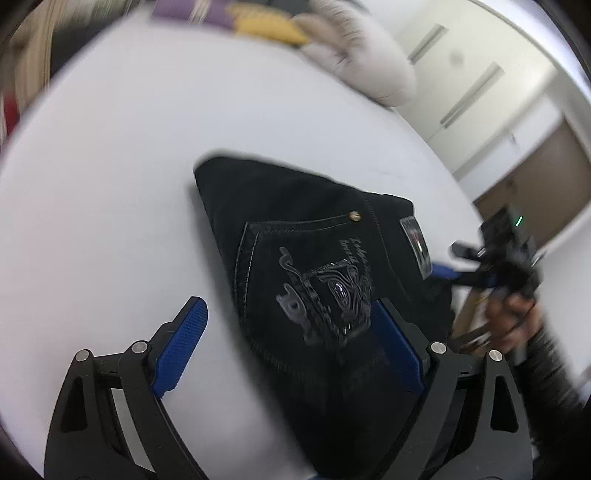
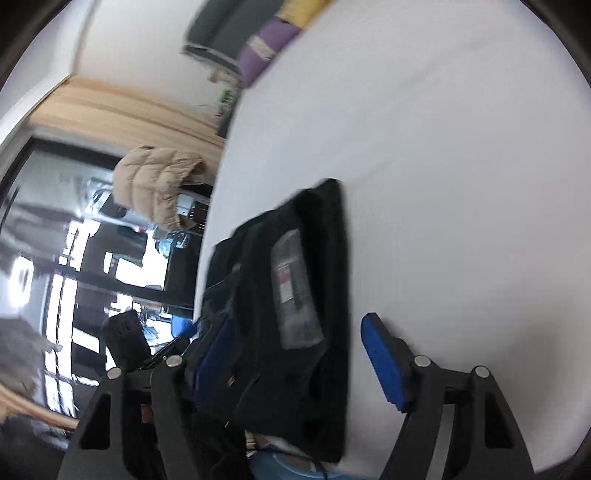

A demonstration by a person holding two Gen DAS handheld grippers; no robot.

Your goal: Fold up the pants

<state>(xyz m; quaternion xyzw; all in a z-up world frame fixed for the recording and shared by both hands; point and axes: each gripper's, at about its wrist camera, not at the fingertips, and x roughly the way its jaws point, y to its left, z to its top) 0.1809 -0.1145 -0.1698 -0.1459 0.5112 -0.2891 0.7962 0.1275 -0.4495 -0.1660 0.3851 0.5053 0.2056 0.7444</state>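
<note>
Left wrist view: the black pants lie folded into a compact bundle on the white table, the back pocket with its grey embroidered design facing up and a brass rivet at the pocket corner.
Left gripper: jaws spread wide — one blue pad is over bare table, the other at the bundle's near side; neither is seen pressing the cloth.
Right gripper in that view: at the far right edge of the pants, held by a hand in a dark sleeve, its blue tips just beside the waistband patch.
Right wrist view: the pants lie along the table's edge, the waistband patch facing up.
Right gripper: jaws apart with the bundle between them — the right pad stands clear of the cloth over the table; the left pad is half hidden behind the fabric.
Background: a beige puffer jacket beyond the table, blurred purple and yellow cloth at the far rim.
</note>
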